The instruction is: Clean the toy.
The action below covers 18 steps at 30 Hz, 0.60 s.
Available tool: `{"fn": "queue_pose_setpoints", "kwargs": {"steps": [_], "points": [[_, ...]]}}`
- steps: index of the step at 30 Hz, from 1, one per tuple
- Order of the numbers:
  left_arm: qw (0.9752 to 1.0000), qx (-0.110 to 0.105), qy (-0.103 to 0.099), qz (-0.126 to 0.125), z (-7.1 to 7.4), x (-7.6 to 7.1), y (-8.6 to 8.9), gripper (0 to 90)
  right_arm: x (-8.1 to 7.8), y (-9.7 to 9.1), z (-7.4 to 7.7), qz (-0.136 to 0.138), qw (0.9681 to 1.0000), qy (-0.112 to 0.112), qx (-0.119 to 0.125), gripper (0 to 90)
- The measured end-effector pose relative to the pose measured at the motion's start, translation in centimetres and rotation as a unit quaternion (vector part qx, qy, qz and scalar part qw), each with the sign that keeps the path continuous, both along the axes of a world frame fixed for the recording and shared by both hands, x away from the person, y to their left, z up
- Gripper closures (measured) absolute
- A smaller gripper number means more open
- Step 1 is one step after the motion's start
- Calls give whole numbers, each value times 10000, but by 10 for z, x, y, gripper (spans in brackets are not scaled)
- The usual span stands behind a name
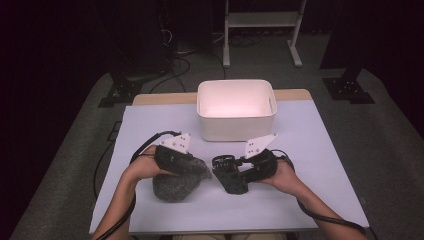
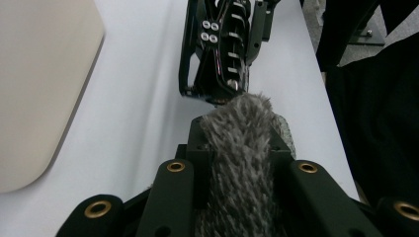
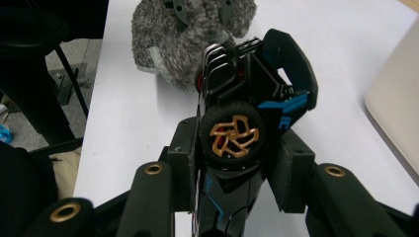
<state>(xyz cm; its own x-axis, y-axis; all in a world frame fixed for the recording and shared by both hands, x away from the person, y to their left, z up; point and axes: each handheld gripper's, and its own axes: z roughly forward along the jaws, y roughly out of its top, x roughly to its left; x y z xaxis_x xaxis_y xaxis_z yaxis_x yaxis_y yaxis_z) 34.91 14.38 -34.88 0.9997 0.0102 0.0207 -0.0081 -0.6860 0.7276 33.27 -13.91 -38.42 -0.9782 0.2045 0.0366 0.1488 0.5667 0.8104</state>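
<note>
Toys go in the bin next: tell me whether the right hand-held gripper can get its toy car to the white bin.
Probably yes: right hand-held gripper grips toy car; bare table lies before open-topped white bin.

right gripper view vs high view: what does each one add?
Right gripper view alone: the toy car's gold-spoked wheel and blue trim between the right gripper's pads. High view alone: the white bin, both forearms, the left gripper. Shared: the grey furry toy on the white table, and the car.
</note>
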Motion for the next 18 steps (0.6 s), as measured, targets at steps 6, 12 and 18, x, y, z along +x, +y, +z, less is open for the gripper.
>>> {"fn": "queue_pose_setpoints", "kwargs": {"steps": [6, 12, 18], "points": [[9997, -177, -98, -107, 12, 1, -7, 730, -4, -2, 0, -26, 9999, -89, 42, 588], [9983, -311, -344, -360, 46, 1, -28, 730, -7, -1, 0, -28, 9999, -153, 24, 588], [9969, -69, -504, -594, 54, 7, -71, 737, -9, -9, -2, -115, 9997, -141, 144, 588]]}}
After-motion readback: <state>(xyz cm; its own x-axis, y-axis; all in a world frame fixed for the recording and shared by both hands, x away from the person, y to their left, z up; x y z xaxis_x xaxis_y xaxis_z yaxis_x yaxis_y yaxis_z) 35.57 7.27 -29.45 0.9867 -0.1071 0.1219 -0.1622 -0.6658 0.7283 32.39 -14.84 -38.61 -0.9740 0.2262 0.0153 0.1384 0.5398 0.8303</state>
